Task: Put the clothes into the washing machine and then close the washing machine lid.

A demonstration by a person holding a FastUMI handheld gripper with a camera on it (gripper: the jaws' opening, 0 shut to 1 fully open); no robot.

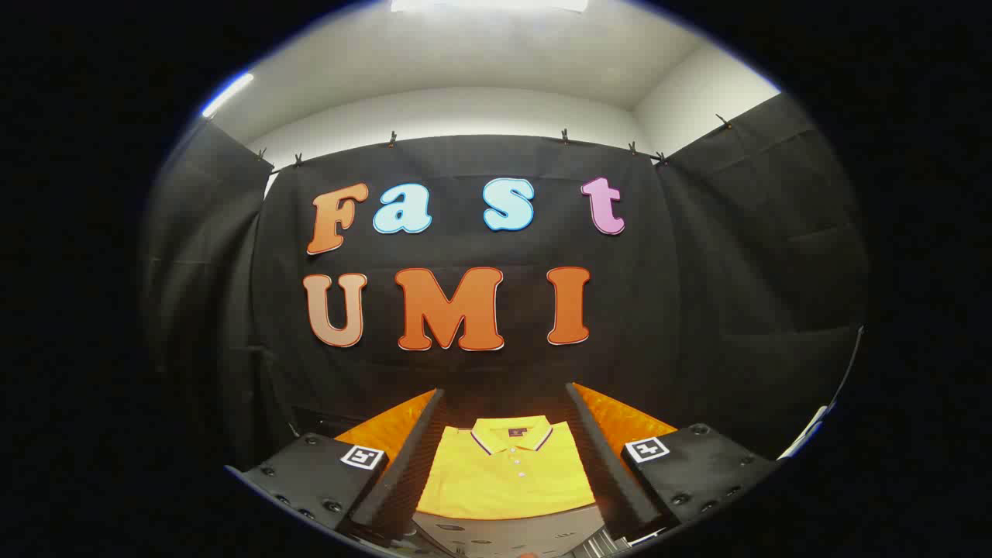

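The yellow polo shirt (508,473) lay folded flat, collar away from the camera, just ahead of the gripper (504,403), seen between its two fingers. The jaws stood wide apart, holding nothing. Soft, light cotton would likely sag and unfold when lifted. Pinching several folded layers together at the near edge seemed the safest hold.

The fingers (411,465) hide the folded yellow shirt's (508,473) sleeves (its hem is cut off too).
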